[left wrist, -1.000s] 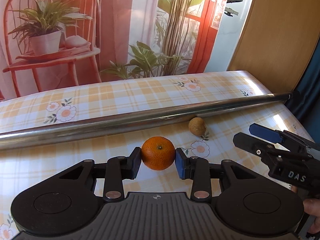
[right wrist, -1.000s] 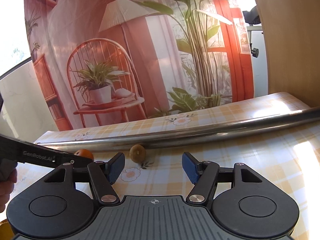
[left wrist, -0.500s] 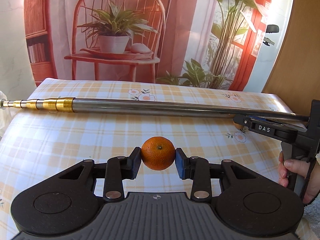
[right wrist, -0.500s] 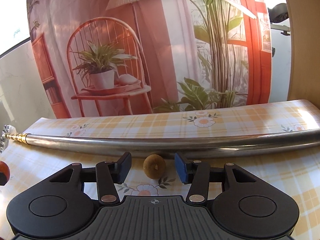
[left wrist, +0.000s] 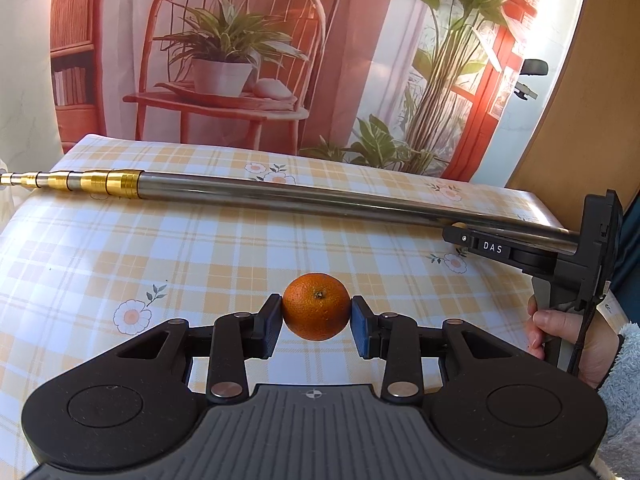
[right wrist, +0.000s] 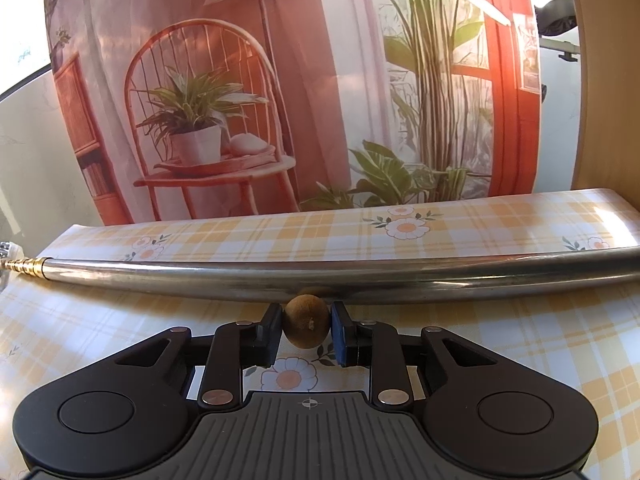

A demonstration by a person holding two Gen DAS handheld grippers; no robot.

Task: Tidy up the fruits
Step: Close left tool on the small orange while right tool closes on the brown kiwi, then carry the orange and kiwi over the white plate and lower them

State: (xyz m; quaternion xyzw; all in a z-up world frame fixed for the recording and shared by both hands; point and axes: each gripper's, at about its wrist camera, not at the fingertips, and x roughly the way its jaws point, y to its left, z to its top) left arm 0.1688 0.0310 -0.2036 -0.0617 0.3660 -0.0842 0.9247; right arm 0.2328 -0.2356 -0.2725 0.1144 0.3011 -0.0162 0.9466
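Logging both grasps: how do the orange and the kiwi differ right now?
The orange is bright and glossy; the kiwi is dull brown. The orange spans a wider jaw gap than the kiwi. The kiwi sits right by the pole; the orange is well short of it. Both sit between blue pads, stem end facing the camera.

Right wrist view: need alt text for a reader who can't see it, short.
The right gripper has its two fingers closed against a small brown kiwi, just in front of a long metal pole lying across the table. The yellow plaid flowered tablecloth covers the table, with a printed backdrop of a chair and plants behind.
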